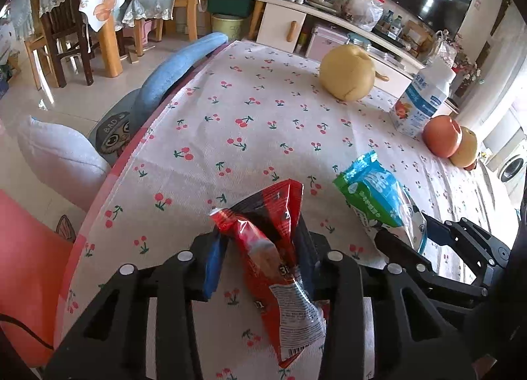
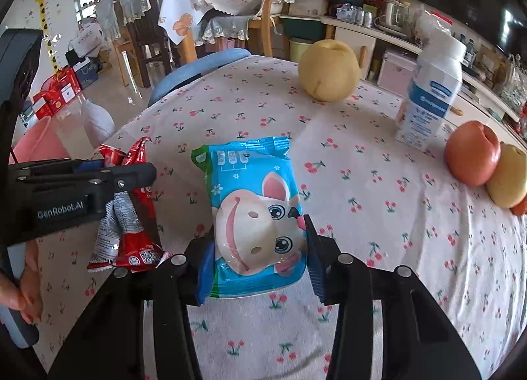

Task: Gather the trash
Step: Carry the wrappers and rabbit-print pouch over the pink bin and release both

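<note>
A red snack wrapper [image 1: 260,238] stands up between the blue pads of my left gripper [image 1: 258,264], which is shut on it. In the right wrist view that wrapper [image 2: 131,241] hangs from the left gripper [image 2: 125,167] just over the cherry-print tablecloth [image 2: 362,182]. A blue and green packet with a cartoon cow [image 2: 250,182] sits between the pads of my right gripper [image 2: 260,268], which is shut on its lower part. The left wrist view shows the same packet [image 1: 369,189] in the right gripper [image 1: 405,235] at the lower right.
On the far side of the table stand a yellow pear [image 2: 329,70], a white and blue milk carton [image 2: 431,96], a red apple [image 2: 471,156] and another yellow fruit [image 2: 507,176]. A pink bin [image 2: 36,146] sits off the table's left edge. A hand [image 2: 26,297] grips the left handle.
</note>
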The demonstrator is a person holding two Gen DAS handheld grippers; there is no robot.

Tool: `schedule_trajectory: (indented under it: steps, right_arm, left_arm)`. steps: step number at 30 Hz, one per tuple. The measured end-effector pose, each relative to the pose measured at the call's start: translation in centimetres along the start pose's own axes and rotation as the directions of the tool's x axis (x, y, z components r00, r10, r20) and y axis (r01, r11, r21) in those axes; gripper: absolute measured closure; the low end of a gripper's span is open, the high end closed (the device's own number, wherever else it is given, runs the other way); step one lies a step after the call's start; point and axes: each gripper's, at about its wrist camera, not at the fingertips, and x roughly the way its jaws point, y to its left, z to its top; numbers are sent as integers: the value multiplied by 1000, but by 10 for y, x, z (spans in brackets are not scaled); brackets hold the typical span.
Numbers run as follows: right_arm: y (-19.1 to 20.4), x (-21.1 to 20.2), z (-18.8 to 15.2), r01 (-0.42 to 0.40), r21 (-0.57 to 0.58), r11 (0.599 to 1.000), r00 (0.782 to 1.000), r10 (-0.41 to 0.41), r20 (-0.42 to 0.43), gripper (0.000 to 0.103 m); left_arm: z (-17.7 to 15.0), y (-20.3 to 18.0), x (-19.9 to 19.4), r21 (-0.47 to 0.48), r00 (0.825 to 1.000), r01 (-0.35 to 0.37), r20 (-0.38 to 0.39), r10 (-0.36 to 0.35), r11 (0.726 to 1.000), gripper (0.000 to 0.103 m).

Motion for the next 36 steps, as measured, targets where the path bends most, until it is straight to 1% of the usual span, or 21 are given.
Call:
schedule_trajectory:
  steps: [8, 17, 23, 28, 32, 36]
  right_arm:
    - [1, -17, -11, 0, 39, 999, 1000, 0, 14, 57]
    - [11, -41, -23, -28, 83, 996, 999, 25, 37, 57]
    - [29, -54, -28, -36, 68, 997, 998, 33, 58, 58]
    - [44, -68, -33, -59, 78, 995, 995, 53, 79, 58]
    - [60, -83, -34, -75, 77, 994, 993, 67, 101, 58]
    - [75, -95, -33, -90, 66, 994, 990, 82, 119, 58]
  left_arm:
    - [-9, 1, -14, 7, 999, 39, 18, -39, 999, 64]
    - [-15, 16, -44, -10, 993, 83, 83, -81, 997, 65]
    - [-15, 30, -70, -22, 982, 120, 152, -115, 993, 65]
    - [-14, 43, -91, -30, 966, 149, 216, -139, 988, 66]
    - [-13, 55, -110, -37, 956, 136, 266, -121, 990, 66]
    - [-13, 76, -127, -73, 945, 135, 311, -106, 988, 66]
